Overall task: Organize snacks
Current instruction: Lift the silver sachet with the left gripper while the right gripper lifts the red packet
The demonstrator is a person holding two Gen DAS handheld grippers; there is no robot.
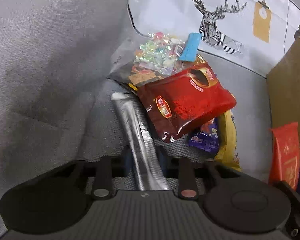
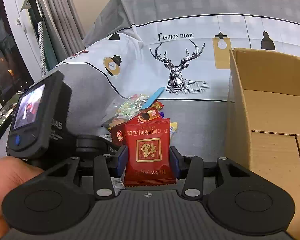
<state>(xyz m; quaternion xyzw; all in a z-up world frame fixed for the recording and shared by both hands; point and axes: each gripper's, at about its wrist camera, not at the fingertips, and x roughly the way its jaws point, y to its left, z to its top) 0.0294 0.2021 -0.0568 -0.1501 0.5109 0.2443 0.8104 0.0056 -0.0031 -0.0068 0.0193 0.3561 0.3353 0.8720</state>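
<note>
1. Left tool (image 1: 144,156): jaws close together around a silver packet (image 1: 138,138) that runs straight out ahead between them. The packet is blurred, so whether the pads truly bite cannot be told. Judgement: confirm the grip before lifting.
2. Just ahead and right of the left tool: the snack pile on the bed (image 1: 50,80), with a dark red pouch (image 1: 188,102) on top, a clear candy bag (image 1: 160,54) beyond it, and purple and yellow packets tucked under its near edge. The pouch overlaps the silver packet's far end. Judgement: draw the packet back and up slowly so the pile is not dragged.
3. Right tool (image 2: 148,160): clamped on a red packet (image 2: 148,152), held upright between the blue pads.
4. Right of the right tool: an open cardboard box (image 2: 270,110), near. Judgement: carry the red packet over the wall and release it low inside.
</note>
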